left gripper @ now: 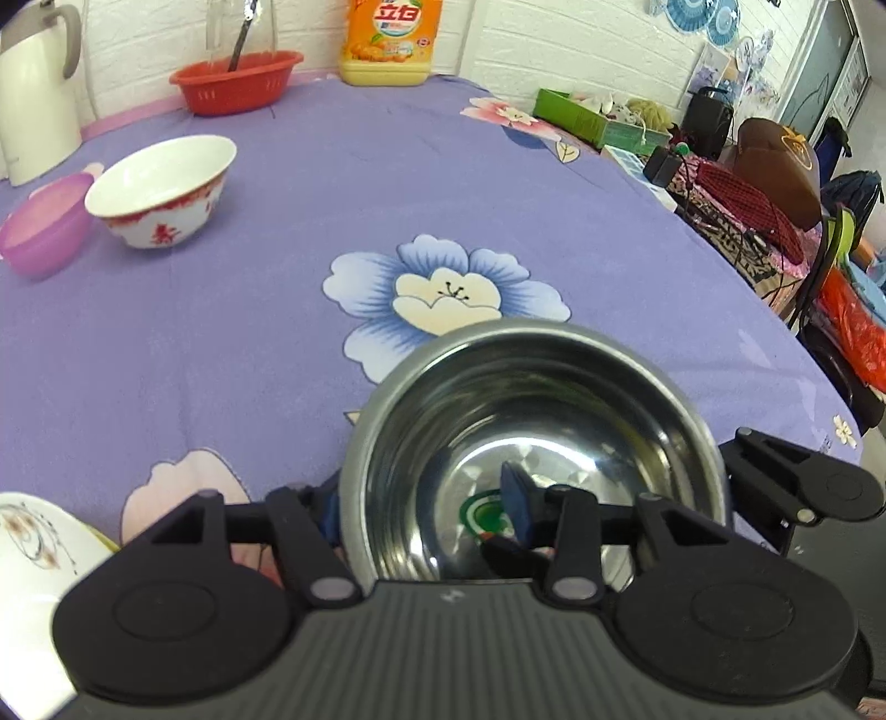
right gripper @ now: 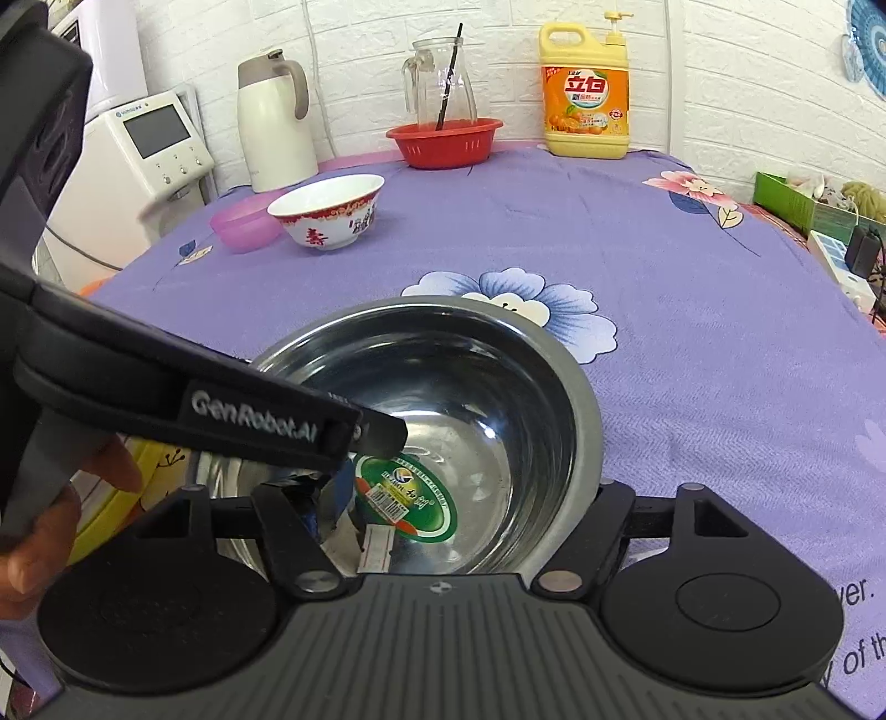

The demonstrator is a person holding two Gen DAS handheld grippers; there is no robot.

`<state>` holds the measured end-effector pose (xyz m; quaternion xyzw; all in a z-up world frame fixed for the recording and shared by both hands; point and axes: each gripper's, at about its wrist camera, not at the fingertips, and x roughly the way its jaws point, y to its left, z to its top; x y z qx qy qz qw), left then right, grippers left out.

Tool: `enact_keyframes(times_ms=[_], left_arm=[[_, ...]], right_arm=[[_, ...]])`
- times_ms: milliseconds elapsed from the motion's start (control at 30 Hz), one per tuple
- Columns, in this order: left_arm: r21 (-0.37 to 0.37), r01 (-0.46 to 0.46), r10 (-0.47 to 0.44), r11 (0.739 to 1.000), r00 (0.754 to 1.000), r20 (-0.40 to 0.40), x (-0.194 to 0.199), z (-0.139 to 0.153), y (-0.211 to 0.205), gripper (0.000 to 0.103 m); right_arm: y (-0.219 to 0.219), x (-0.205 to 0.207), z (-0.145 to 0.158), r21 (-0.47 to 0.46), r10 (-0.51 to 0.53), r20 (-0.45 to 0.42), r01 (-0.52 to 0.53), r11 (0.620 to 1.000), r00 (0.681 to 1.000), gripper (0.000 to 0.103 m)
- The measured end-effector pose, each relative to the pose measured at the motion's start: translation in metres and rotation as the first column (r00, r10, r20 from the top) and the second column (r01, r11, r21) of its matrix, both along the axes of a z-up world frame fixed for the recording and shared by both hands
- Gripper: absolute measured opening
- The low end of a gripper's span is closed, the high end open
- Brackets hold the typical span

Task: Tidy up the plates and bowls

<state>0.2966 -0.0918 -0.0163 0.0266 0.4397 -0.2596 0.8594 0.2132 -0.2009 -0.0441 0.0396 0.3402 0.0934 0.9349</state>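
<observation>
A steel bowl [left gripper: 531, 421] with a green sticker inside sits on the purple flowered tablecloth [left gripper: 343, 232], right in front of both grippers; it also shows in the right wrist view [right gripper: 470, 387]. My left gripper [left gripper: 426, 515] straddles its near-left rim, one blue pad inside and one outside, the gap still wide. My right gripper [right gripper: 459, 515] is open, its jaws either side of the bowl's near-right wall. The left gripper's body [right gripper: 221, 410] crosses the right wrist view. A white bowl with red characters [left gripper: 163, 188] stands far left, also in the right wrist view [right gripper: 329, 213], beside a purple plastic bowl [left gripper: 44, 227].
A red basket [left gripper: 238, 80] with a glass jug [right gripper: 440, 83], a yellow detergent bottle [left gripper: 390, 41] and a white thermos [right gripper: 277, 122] stand along the far wall. A white patterned plate [left gripper: 33, 559] over a yellow one [right gripper: 111, 498] lies near left. Clutter fills the right table edge [left gripper: 736, 183].
</observation>
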Motion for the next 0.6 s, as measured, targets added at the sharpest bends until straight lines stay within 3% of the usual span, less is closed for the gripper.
enact_keyframes(times_ms=[67,367,600], left_arm=[[-0.026,-0.014,0.014,1.000,1.000,0.006,-0.001,0.004,0.005,0.060],[-0.158,-0.125,0.142,0.979,0.985,0.096,0.003,0.048,0.064,0.069],[-0.200,-0.257,0.274,0.945,0.959,0.064,0.033,0.055,0.116,0.074]], right_arm=[[-0.005,-0.002,0.002,0.043,0.005,-0.007,-0.005,0.999,1.000,0.103],[-0.036,-0.015,0.030,0.084,-0.063,0.101,0.055,0.995,0.993,0.103],[-0.041,0.023,0.048,0.077,-0.016,0.108,0.007,0.997,0.994,0.103]])
